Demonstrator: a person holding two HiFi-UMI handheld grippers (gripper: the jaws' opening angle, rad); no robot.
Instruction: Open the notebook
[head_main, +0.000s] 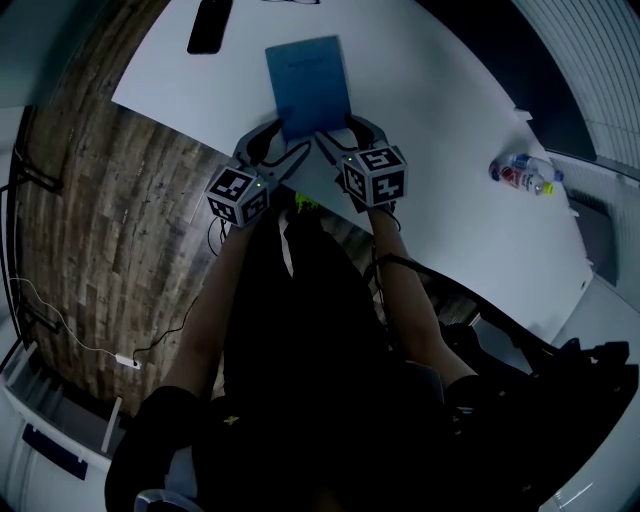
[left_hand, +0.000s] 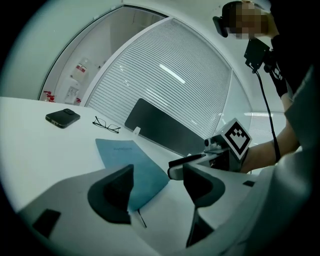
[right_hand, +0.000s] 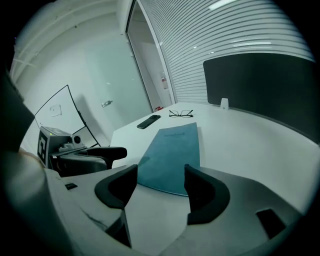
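Observation:
A blue notebook (head_main: 308, 85) lies closed and flat on the white table (head_main: 430, 100). Both grippers hover at its near short edge. My left gripper (head_main: 283, 148) is at the near left corner and stands open, with nothing pressed between its pads. In the left gripper view the notebook (left_hand: 132, 165) lies just beyond the open left gripper (left_hand: 159, 187), and the right gripper (left_hand: 220, 150) shows beside it. My right gripper (head_main: 345, 135) is at the near right corner, also open. In the right gripper view the notebook (right_hand: 172, 155) lies ahead of the open right gripper (right_hand: 160, 187).
A black phone (head_main: 210, 25) and a pair of glasses (left_hand: 106, 124) lie past the notebook's far end. A plastic bottle (head_main: 522, 174) lies on the table far to the right. A dark panel (right_hand: 265, 90) stands at the table's back. Wooden floor (head_main: 110, 220) lies left of the table edge.

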